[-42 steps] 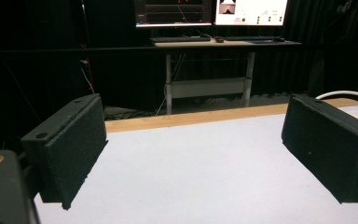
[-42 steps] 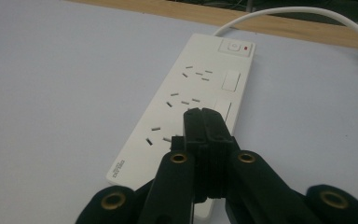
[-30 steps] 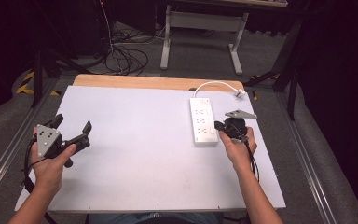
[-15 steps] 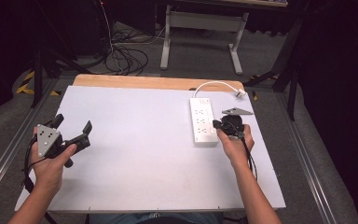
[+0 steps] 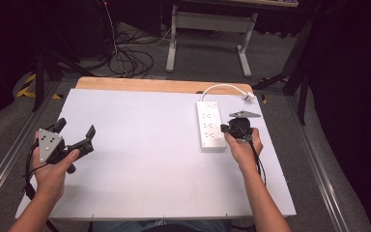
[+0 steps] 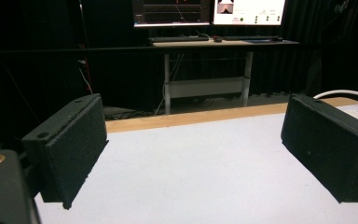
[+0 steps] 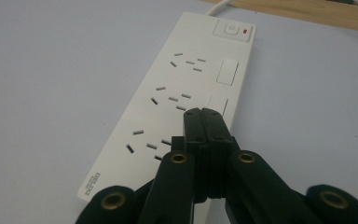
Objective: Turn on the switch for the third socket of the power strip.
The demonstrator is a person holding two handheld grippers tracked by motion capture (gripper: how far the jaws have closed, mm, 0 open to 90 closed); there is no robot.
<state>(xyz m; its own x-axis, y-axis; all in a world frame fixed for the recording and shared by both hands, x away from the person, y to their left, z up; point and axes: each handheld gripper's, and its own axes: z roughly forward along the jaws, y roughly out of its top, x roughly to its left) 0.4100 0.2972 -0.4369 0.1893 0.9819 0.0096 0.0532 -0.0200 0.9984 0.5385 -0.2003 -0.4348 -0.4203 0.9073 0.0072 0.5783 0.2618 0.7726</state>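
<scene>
Close-up, power strip switch visible.

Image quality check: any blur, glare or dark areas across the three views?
High view: table evenly lit, surroundings dark. Left gripper view: near jaws soft, monitors bright against a black background. Right gripper view: power strip sharp and glare-free, closed jaws slightly soft.

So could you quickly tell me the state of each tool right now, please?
Left tool: open, holding nothing.
Right tool: closed, holding nothing, tips over the power strip.
</scene>
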